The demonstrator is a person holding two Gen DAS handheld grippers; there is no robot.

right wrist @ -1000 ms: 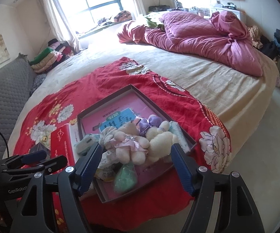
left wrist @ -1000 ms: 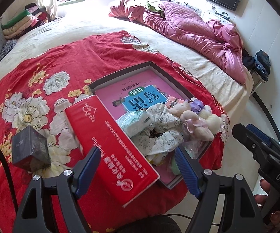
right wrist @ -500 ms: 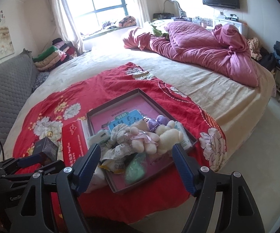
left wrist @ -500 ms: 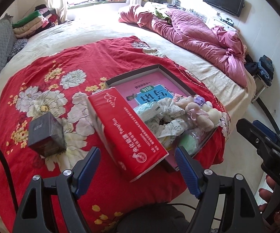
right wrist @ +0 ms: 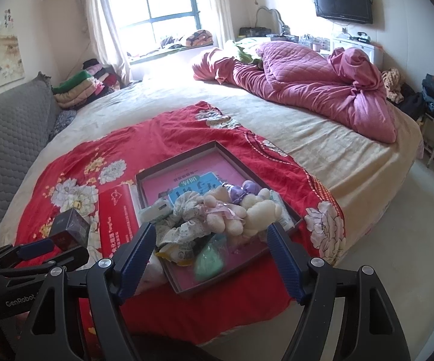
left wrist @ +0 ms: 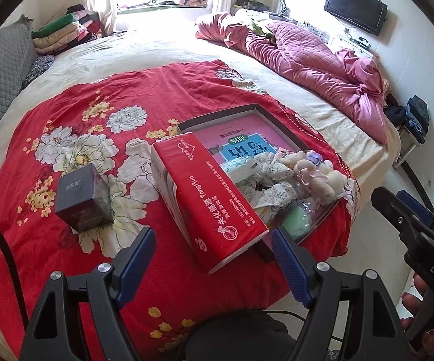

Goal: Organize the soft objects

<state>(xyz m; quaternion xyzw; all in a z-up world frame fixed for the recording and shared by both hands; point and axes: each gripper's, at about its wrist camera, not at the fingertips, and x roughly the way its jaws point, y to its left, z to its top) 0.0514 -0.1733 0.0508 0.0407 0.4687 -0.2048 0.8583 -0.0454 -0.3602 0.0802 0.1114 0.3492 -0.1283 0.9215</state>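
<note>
Fingers (left wrist: 138, 252) of both grippers spread wide, empty, above a tray (right wrist: 186, 290) of plush toys (right wrist: 241, 213) on the bed (right wrist: 322, 138).

**Readable text in both wrist views**

- Long red rectangular tissue pack (left wrist: 209, 201): white Latin lettering "YongFuo" along the top face, plus a row of Chinese characters and a digit string too small to read reliably. A round white logo sits at its near end.
- Pink booklet with blue panel (left wrist: 248, 147) lying in the dark shallow cardboard tray (left wrist: 217, 114): large Chinese characters, upside down to the camera.
- Small dark cube-shaped box (left wrist: 82, 200): pale Chinese characters on top, too small to read.
- Black right gripper (left wrist: 421, 237) body: "DAS".
- Black left gripper (right wrist: 39, 255) body: "GenRobot".
</note>
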